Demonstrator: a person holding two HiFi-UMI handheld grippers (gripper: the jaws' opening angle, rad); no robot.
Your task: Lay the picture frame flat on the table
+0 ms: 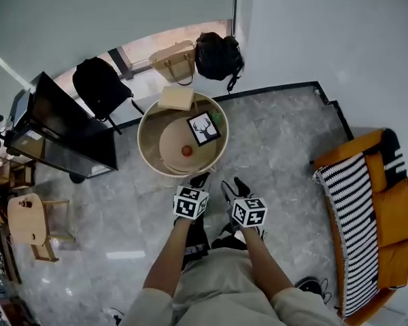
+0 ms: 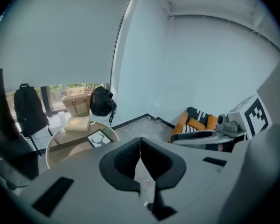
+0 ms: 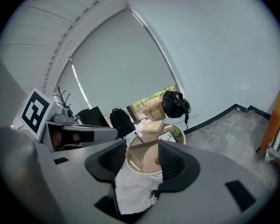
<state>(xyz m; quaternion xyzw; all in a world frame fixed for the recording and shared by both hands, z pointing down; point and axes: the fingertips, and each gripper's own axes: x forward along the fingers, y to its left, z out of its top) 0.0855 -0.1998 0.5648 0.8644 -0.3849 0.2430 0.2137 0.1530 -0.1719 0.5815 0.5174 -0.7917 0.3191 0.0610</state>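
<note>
Picture frame (image 1: 204, 128) with a black deer print sits on the far-right part of the round tabletop (image 1: 151, 122); whether it leans or lies flat I cannot tell. A tan box (image 1: 176, 98) rests at the tabletop's far edge, and a small orange-red ball (image 1: 187, 151) sits nearer its middle. My left gripper (image 1: 200, 179) hovers just off the tabletop's near edge, its fingers (image 2: 123, 160) pressed together on nothing. My right gripper (image 1: 235, 186) hangs beside it, fingers (image 3: 171, 161) spread apart and empty.
</note>
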